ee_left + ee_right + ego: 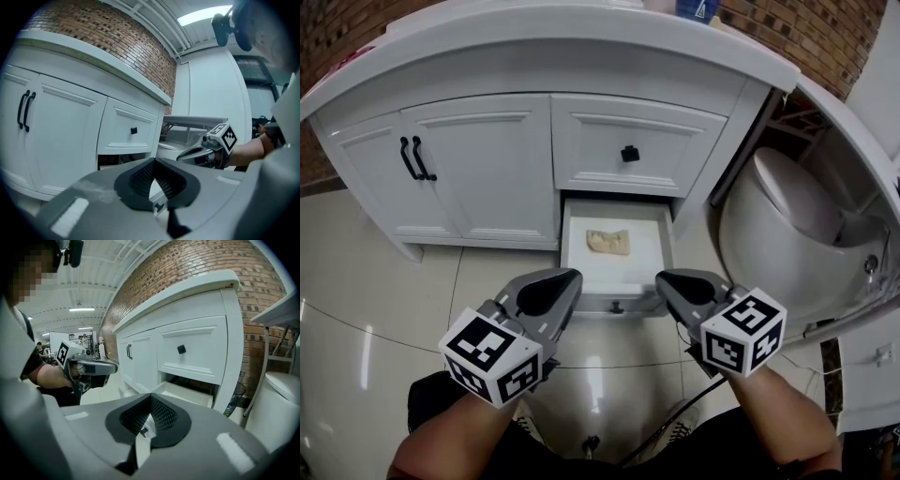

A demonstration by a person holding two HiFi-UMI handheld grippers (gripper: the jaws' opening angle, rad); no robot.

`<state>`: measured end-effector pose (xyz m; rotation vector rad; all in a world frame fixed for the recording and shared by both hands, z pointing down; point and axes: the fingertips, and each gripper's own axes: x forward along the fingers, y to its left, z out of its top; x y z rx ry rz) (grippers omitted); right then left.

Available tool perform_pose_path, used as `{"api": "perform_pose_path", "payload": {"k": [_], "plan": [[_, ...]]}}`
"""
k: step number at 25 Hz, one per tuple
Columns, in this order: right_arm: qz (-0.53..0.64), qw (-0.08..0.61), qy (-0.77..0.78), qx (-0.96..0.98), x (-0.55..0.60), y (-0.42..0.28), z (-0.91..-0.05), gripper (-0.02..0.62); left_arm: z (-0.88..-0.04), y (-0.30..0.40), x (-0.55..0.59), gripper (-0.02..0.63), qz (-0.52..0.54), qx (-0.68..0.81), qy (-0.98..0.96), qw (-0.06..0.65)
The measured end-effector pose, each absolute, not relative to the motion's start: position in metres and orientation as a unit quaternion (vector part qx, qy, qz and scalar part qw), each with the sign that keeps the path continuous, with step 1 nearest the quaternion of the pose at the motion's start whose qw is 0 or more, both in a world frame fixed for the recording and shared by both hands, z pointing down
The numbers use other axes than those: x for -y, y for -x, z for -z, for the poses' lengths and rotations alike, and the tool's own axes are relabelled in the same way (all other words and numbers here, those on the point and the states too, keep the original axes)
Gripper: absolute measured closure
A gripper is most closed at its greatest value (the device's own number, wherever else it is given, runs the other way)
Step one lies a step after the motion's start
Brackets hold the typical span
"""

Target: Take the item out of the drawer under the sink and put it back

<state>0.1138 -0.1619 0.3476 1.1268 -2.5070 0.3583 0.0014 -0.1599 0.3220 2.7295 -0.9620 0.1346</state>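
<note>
The low white drawer (571, 246) under the vanity stands pulled out. A crumpled tan item (608, 242) lies on its floor toward the back. My left gripper (573, 277) hovers just in front of the drawer's left front corner, shut and holding nothing. My right gripper (660, 279) hangs by the right front corner, also shut and empty. In the left gripper view my left gripper (153, 160) shows its pads meeting, with the right gripper (202, 151) beyond. In the right gripper view my right gripper (150, 395) is closed, and the open drawer (185, 393) lies past it.
Above the open drawer is a shut drawer with a black knob (630, 153). Double cabinet doors with black handles (412, 157) fill the left. A white toilet (787, 220) stands close on the right. The floor is glossy pale tile (384, 300).
</note>
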Motion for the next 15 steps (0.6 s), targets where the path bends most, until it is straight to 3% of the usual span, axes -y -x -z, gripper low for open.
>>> {"api": "perform_pose_path", "payload": {"k": [15], "plan": [[-0.126,0.162,-0.389,0.898,0.153,-0.112,-0.336,0.588,-0.326,-0.008,0.154,0.6,-0.058,0.328,-0.935,0.119]]}}
